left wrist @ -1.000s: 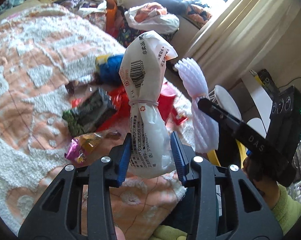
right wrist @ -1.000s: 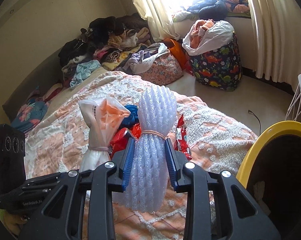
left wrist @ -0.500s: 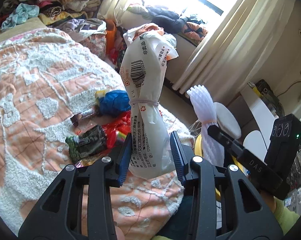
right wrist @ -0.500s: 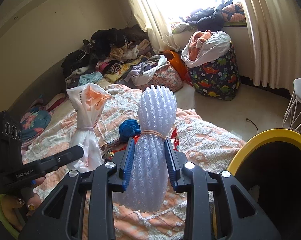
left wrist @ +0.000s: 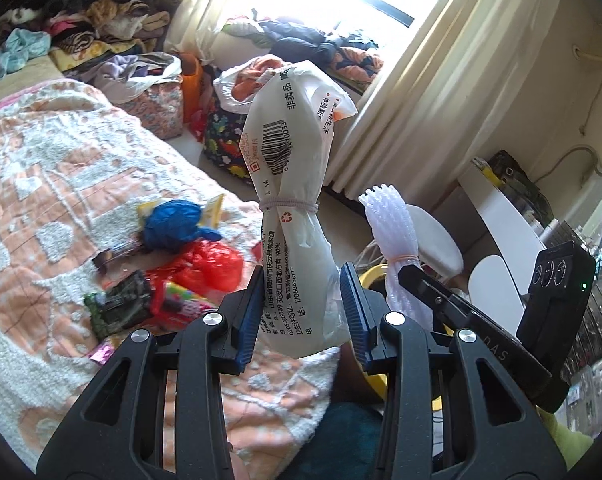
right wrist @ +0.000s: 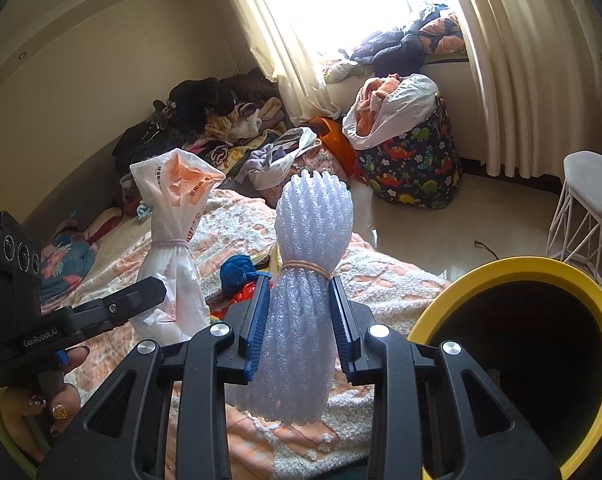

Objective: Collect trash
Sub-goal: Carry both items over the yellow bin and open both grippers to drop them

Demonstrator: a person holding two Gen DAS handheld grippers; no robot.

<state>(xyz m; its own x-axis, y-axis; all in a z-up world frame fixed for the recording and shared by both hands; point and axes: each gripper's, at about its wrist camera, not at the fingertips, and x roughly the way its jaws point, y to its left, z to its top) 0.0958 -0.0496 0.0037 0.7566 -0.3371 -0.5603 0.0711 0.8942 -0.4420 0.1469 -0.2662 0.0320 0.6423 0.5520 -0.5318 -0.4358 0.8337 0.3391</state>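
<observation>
My left gripper (left wrist: 301,304) is shut on a rolled white plastic bag (left wrist: 293,184) with a barcode, tied with a band and held upright above the bed. The same white plastic bag (right wrist: 173,240) shows at the left of the right wrist view. My right gripper (right wrist: 299,316) is shut on a bundle of white foam netting (right wrist: 305,280), also banded and upright; that foam netting (left wrist: 393,236) appears right of the bag in the left wrist view. A yellow-rimmed bin (right wrist: 541,344) with a dark inside sits just right of the right gripper. More wrappers, a red bag (left wrist: 213,264) and a blue wad (left wrist: 173,224), lie on the bed.
The orange and white bedspread (left wrist: 61,168) lies below both grippers. Piles of clothes (right wrist: 221,120) line the far wall. A dinosaur-print hamper (right wrist: 413,164) stands by the curtain, and a white wire stool (right wrist: 589,208) stands on the floor at the right.
Both grippers have risen and swung right, away from the bed and toward the window side. The bin's yellow rim has come further into the right wrist view. Both grips are unchanged.
</observation>
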